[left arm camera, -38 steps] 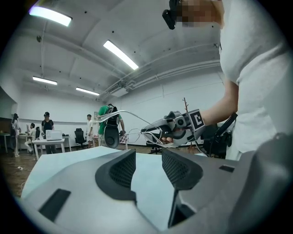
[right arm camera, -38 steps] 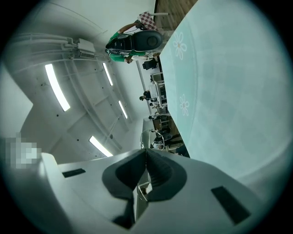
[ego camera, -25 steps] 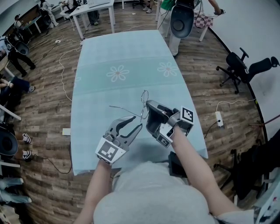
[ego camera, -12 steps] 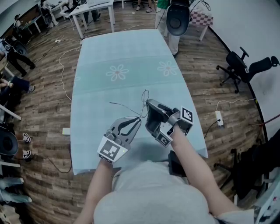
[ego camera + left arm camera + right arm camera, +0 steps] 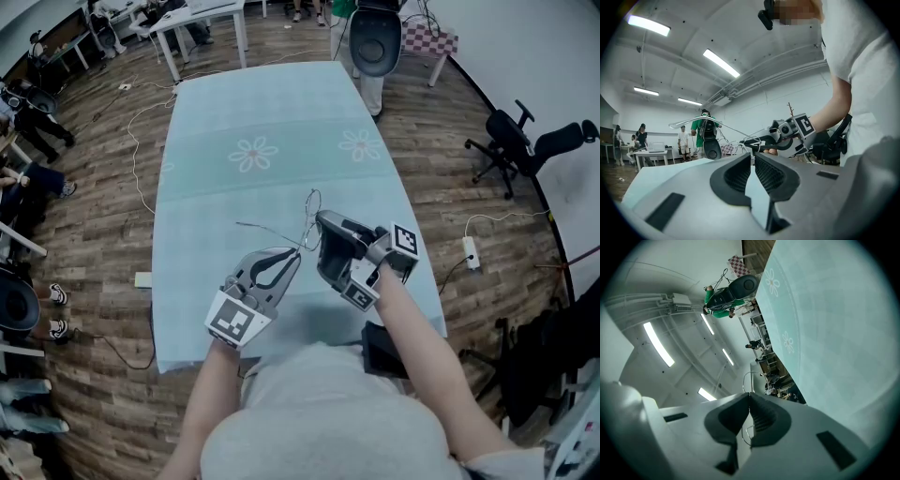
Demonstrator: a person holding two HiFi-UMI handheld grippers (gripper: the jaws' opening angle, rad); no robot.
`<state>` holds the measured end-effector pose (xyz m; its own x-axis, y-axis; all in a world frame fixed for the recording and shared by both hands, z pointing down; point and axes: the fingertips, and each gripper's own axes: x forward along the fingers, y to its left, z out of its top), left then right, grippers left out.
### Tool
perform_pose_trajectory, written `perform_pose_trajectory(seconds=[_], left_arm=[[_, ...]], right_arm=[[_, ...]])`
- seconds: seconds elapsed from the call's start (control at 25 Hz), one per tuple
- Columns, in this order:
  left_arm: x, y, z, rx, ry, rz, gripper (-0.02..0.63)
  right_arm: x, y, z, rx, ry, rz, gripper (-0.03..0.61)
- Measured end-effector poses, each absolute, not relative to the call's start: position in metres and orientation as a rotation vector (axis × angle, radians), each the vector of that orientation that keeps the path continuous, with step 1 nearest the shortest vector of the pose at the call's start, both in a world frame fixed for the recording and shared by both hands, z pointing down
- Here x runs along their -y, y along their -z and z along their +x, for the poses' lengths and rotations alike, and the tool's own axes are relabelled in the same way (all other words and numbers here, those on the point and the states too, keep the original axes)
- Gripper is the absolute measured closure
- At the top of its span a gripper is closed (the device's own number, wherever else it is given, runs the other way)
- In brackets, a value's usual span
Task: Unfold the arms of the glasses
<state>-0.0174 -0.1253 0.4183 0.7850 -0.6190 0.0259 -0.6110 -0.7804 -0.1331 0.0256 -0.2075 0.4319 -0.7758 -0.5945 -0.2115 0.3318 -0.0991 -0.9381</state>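
Thin wire-framed glasses (image 5: 310, 202) hang above the pale blue tablecloth (image 5: 262, 112) near its front edge. One arm (image 5: 258, 228) sticks out to the left, and in the left gripper view this arm (image 5: 684, 122) runs up and leftward. My left gripper (image 5: 298, 253) is shut on the wire of that arm close to the frame, with its jaws (image 5: 752, 154) pinched together at the tip. My right gripper (image 5: 318, 223) is shut on the frame. A loop of the wire rim (image 5: 743, 380) shows just past its closed jaws (image 5: 749, 394). Both grippers meet tip to tip.
The long table carries a cloth with flower prints (image 5: 253, 155). A person stands at its far end (image 5: 375, 37). An office chair (image 5: 516, 141) is on the right, a power strip (image 5: 469, 253) and cables lie on the wood floor, and white tables (image 5: 202, 23) stand at the back.
My left gripper's jaws, wide open a second ago, have closed onto the glasses arm. Both hands have stayed in place.
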Motion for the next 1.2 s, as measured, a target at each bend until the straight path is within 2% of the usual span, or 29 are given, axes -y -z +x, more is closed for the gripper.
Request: perform_pose_trajectory(seconds=[1.2], left_arm=[[0.127, -0.410, -0.045, -1.016, 0.059, -2.845, 0.583]], right_arm=[[0.192, -0.419, 0.037, -1.794, 2.005, 0.009, 0.566]])
